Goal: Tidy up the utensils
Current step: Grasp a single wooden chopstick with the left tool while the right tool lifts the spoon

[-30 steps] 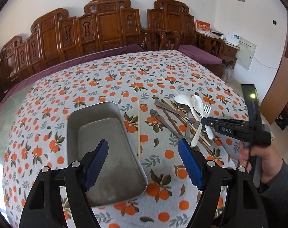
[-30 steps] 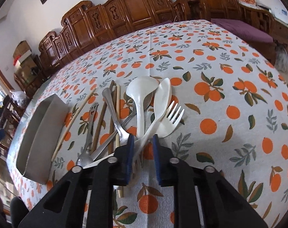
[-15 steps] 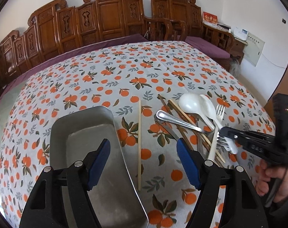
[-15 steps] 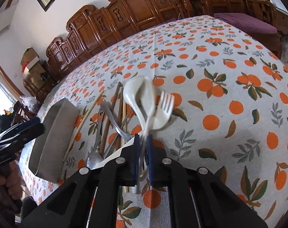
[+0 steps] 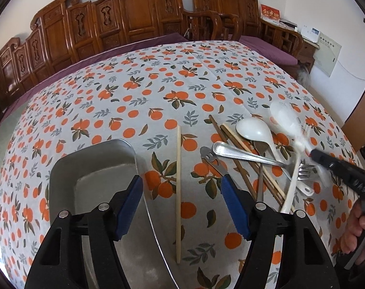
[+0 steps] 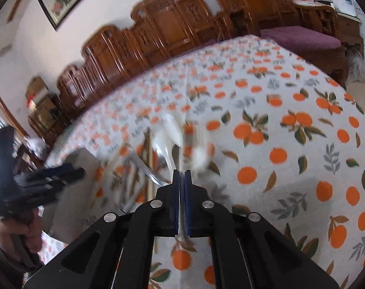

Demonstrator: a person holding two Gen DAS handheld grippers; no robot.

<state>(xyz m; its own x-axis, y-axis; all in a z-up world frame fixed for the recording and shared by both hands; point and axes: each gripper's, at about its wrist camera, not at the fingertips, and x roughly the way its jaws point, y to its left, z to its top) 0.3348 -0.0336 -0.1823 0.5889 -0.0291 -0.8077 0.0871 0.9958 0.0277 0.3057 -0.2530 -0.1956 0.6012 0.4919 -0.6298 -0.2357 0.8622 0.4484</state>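
The right hand-held gripper (image 6: 181, 175) is closed on a white spoon (image 6: 172, 127), lifted for carrying to the tray (image 5: 95, 168); the left hand-held gripper (image 5: 182, 200) hangs wide open and empty above the desk (image 5: 158, 91).

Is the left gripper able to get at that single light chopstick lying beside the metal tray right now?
Probably yes: the left gripper is open, the light chopstick lies alone between its fingers, apart from the metal tray.

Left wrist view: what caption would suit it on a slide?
Open left gripper hovers over a metal tray while the right gripper lifts a white plastic spoon.
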